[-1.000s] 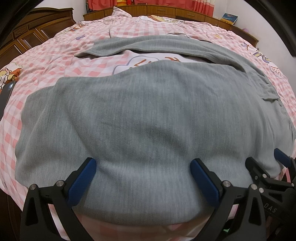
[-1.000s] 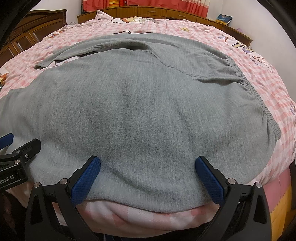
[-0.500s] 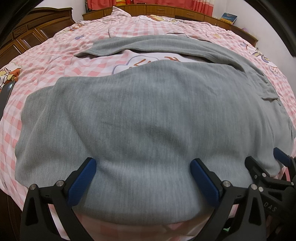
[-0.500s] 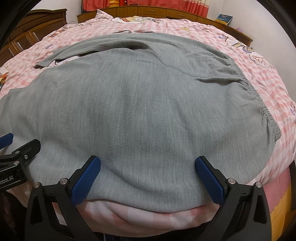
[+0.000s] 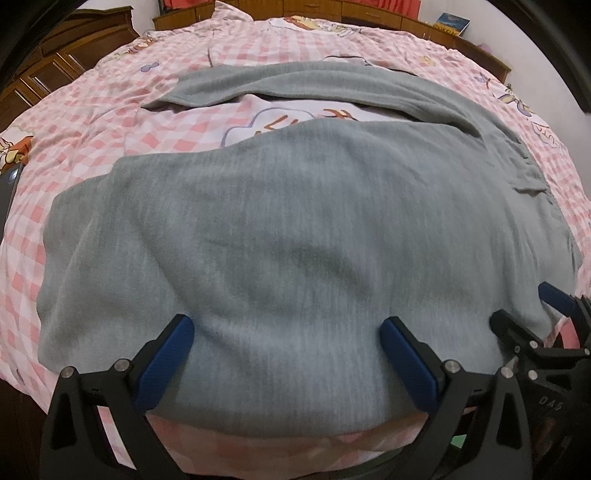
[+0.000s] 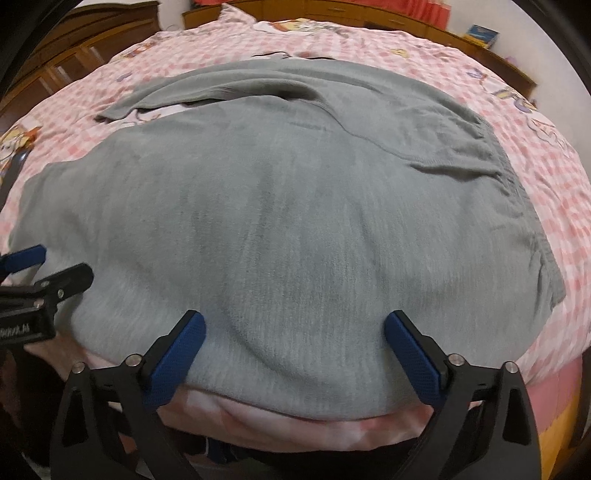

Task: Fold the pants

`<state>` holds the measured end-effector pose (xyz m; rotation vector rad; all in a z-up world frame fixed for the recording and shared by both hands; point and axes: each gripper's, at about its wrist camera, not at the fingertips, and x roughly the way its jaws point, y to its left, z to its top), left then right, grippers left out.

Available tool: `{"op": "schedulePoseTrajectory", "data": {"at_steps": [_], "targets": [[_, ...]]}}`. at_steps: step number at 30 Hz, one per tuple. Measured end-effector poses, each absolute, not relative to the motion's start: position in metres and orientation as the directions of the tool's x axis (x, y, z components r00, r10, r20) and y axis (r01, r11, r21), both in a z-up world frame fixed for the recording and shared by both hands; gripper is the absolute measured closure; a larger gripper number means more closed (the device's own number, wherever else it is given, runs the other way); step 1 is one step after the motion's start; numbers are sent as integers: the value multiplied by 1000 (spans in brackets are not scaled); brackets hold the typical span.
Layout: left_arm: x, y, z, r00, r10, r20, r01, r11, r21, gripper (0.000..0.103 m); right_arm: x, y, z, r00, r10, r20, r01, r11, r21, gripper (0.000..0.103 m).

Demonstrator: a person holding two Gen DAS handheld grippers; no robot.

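Observation:
Grey pants [image 5: 295,229] lie spread flat on a bed with a pink checked sheet [image 5: 92,122]. One leg runs along the near edge, the other [image 5: 295,79] lies farther back; the elastic waistband [image 6: 517,192] is at the right. My left gripper [image 5: 286,350] is open, its blue pads over the near edge of the near leg. My right gripper [image 6: 295,343] is open over the near edge closer to the waist. Each gripper shows in the other's view, the right one [image 5: 546,332] and the left one [image 6: 44,280].
A wooden wardrobe [image 5: 55,66] stands at the left and a wooden headboard shelf [image 5: 424,22] with a book [image 5: 450,24] at the back. A dark flat object [image 5: 9,192] lies at the bed's left edge. The bed's near edge drops off just under my grippers.
Both views have shifted slightly; the right wrist view now looks a little more from the right and is blurred. The pants lie as before and both grippers stay open.

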<state>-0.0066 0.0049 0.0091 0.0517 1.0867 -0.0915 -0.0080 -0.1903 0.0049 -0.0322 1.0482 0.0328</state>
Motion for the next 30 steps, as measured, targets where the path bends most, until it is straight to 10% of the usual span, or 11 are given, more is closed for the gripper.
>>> {"op": "schedulePoseTrajectory", "data": {"at_steps": [30], "targets": [[210,101,76,549,56,-834,6,997,71,0,164,-346,60,504,-98,-858,56,995,-80,6]]}}
